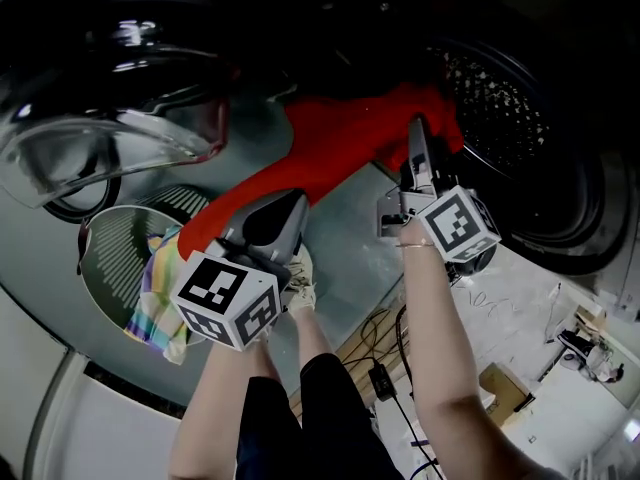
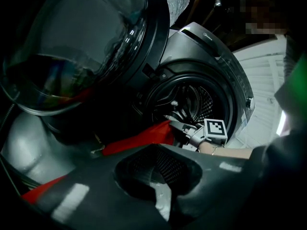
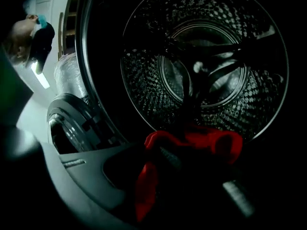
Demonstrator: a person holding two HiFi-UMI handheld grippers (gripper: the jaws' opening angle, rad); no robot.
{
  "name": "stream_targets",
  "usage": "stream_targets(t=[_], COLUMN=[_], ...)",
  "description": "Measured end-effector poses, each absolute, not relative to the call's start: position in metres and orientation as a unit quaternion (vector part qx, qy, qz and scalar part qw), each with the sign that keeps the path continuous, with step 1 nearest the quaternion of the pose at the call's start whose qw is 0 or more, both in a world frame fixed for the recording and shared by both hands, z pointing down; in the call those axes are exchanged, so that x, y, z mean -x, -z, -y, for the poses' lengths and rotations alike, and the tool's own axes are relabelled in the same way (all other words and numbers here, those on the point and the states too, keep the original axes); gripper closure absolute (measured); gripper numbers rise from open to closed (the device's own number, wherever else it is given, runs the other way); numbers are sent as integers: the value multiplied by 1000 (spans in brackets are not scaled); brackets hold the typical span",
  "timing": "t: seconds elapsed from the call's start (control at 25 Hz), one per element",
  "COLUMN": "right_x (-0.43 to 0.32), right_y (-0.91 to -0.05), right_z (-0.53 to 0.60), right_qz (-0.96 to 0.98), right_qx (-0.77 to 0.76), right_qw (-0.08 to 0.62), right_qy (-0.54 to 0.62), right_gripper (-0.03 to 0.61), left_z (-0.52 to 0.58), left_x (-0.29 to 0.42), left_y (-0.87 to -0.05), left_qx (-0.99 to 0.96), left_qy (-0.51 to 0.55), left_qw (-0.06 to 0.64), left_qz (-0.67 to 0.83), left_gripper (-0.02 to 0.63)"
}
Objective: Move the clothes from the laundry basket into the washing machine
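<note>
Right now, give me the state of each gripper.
Left gripper: closed, apparently pinching the red garment.
Right gripper: closed on the red garment at the mouth of the drum.

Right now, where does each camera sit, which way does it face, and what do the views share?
Head view: on the person's head, looking steeply down at washing machine, basket, red garment; both forearms, left gripper, right gripper show.
Left gripper view: on the left gripper, facing open door and drum; own jaws closed on the garment, right gripper and forearm show.
Right gripper view: on the right gripper, looking into the drum; own jaws gripping the garment show.
Shared: all three show red garment and drum.
</note>
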State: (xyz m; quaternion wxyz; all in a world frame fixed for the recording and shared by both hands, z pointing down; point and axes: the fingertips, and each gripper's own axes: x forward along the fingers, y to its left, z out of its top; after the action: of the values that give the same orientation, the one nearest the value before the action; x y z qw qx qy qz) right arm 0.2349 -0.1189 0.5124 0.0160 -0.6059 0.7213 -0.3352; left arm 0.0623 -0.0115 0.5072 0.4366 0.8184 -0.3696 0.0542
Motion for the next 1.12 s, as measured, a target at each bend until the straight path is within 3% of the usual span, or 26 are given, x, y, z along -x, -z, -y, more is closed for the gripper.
stream_targets(t=[0.44, 0.72, 0.96, 1.04, 1.12], right_x=[-300, -323, -329, -324, -317], right_y=[-473, -508, -541, -545, -537], right_z=[177, 195, 192, 189, 185], right_qz=[-685, -636, -606, -612, -624], right_qx=[690, 716, 703, 686, 672], right_qw=[4, -28, -65, -66, -58], right_qy=[234, 287, 367, 389, 395], right_gripper=[502, 483, 324, 184, 132], left_z=[12, 11, 10, 10, 11], left_x=[-63, -66, -69, -70, -70], left_y=[-503, -505, -509, -509, -508], left_qx=[-821, -821, -821, -821, -821], left_qy=[-54, -55, -61, -60, -59], left_qw=[436, 439, 440, 440, 440], left_qz=[366, 362, 359, 359, 360], left_gripper=[614, 614, 614, 614, 614])
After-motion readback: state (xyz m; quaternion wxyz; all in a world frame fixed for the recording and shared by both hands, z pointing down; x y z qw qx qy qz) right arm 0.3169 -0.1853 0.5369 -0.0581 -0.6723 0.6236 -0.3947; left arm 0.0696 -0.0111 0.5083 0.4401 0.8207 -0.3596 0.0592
